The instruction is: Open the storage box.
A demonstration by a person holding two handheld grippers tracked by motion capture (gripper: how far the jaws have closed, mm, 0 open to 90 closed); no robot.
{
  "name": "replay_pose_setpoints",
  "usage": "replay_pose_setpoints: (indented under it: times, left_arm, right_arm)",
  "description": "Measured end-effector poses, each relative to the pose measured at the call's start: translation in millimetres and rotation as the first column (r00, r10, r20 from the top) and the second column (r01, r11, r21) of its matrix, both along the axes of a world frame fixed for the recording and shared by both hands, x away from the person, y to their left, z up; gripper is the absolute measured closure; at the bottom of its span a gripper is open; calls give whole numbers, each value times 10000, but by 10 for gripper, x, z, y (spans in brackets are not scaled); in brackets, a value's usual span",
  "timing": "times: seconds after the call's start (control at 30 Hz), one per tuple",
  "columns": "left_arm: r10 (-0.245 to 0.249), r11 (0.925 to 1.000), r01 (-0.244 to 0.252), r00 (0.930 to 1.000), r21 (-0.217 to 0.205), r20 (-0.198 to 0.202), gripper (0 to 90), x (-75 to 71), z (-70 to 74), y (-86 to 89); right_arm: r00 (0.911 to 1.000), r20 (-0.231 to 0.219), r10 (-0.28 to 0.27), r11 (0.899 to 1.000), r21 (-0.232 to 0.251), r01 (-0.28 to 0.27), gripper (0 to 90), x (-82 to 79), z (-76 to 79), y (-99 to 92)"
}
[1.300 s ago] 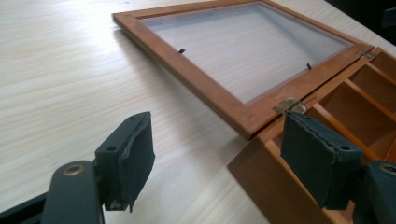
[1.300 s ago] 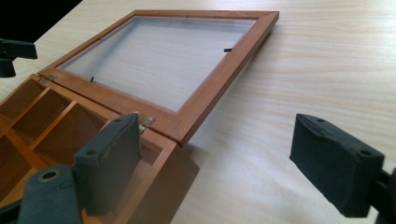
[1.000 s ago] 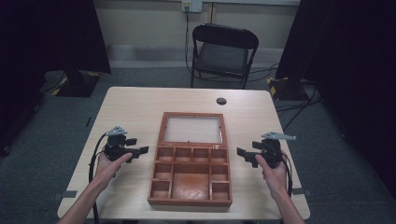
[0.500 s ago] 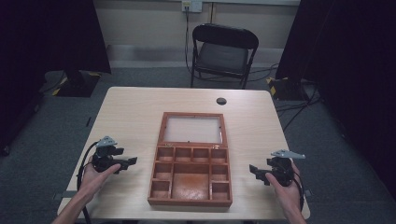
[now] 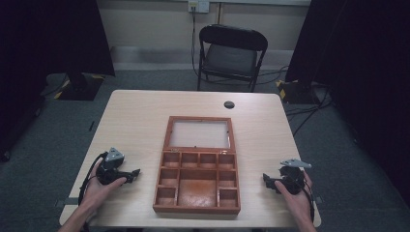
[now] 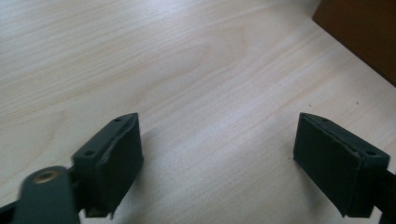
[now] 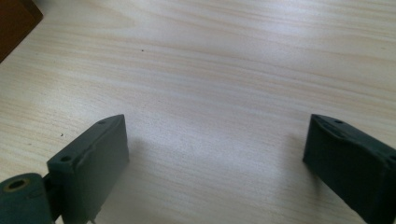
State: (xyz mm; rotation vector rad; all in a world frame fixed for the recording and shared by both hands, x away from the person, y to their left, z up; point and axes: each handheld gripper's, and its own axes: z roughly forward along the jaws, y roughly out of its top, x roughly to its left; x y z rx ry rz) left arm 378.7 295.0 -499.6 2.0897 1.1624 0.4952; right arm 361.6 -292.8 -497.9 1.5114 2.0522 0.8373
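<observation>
Wooden table [image 5: 140, 121], pale and broad, bare around both tools. Dead centre on it, an open wooden box [image 5: 198, 166]: divided tray near the person, glass-paned lid [image 5: 198, 134] lying flat beyond, long axis running away from the person. Left gripper [image 5: 131, 174] low over the table, to the left of the tray, jaws spread wide with nothing between them, aimed rightward at the tray's left wall; in the left gripper view, a brown corner of the box [image 6: 362, 32] up and to the right of the jaws, plain tabletop between. Right gripper [image 5: 269, 181] mirrored on the other side, jaws likewise wide apart and empty, aimed leftward at the tray's right wall; in the right gripper view, a sliver of the box [image 7: 14, 23] up and to the left. Both near the box but apart from it, roughly level with the tray's middle rows; left looks slightly nearer, though hard to call. Free room on either side for a straight inward approach. Table's near edge close behind both hands. Small dark disc [image 5: 229, 104] well beyond the lid, out of the way.
</observation>
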Motion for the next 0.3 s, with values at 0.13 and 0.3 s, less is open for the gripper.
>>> replay_pose_setpoints:
  times: [0.13, 0.3]
  left_arm:
    - [219, 9998, -218, 9997, -31, 136, 99, 22, -25, 2]
    - [259, 9997, -258, 9996, -12, 82, 76, 28, -27, 2]
  right_arm:
    - [9997, 189, -123, 9999, 15, 122, 14, -6, -29, 28]
    - [9995, 207, -259, 9997, -2, 259, 13, -15, -31, 37]
